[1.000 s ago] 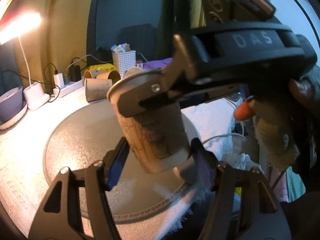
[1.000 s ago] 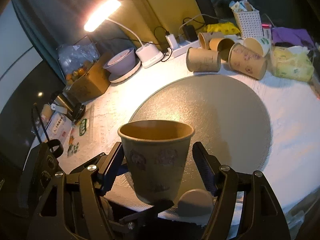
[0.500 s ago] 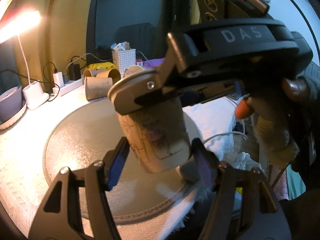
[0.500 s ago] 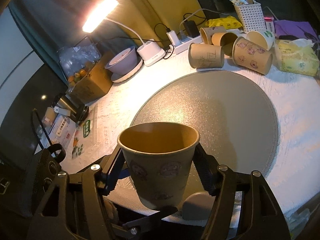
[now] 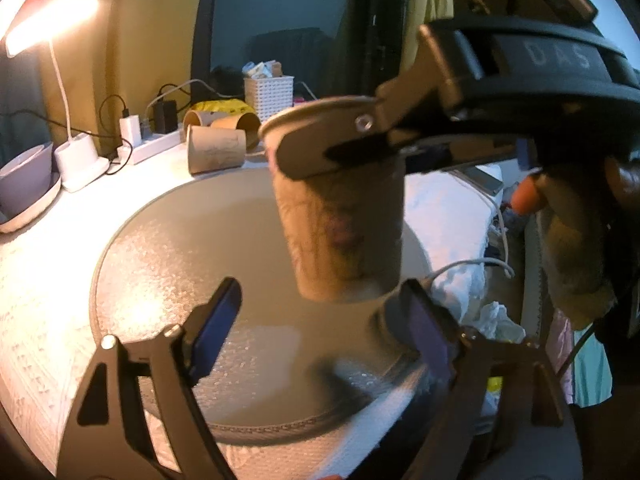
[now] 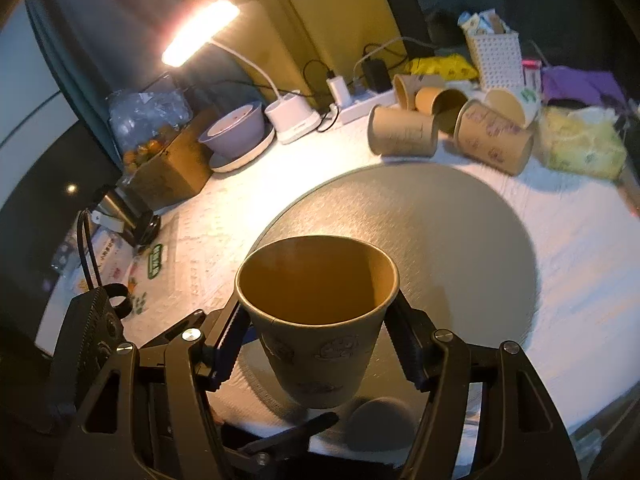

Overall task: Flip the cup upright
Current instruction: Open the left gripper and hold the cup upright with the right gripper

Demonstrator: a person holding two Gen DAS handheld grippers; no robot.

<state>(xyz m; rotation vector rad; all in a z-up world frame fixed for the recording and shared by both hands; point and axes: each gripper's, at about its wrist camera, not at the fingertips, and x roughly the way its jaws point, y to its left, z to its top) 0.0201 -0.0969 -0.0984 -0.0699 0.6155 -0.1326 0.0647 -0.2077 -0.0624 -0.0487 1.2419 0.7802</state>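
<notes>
My right gripper is clamped on the paper cup, one pad on each side wall. The cup is mouth-up and off the surface, above the 6 o'clock edge of the round grey mat. Over the last second the cup has gone from tilted to nearly vertical and sits lower toward the mat. In my judgement the flip is done and only set-down and release remain.

My left gripper is open and holds nothing; the cup's base hangs just above and between its blue pads.

Count: one cup in hand. At 1 o'clock beyond the mat, spare cups lie on their sides; five are visible. One desk lamp, one purple bowl.
</notes>
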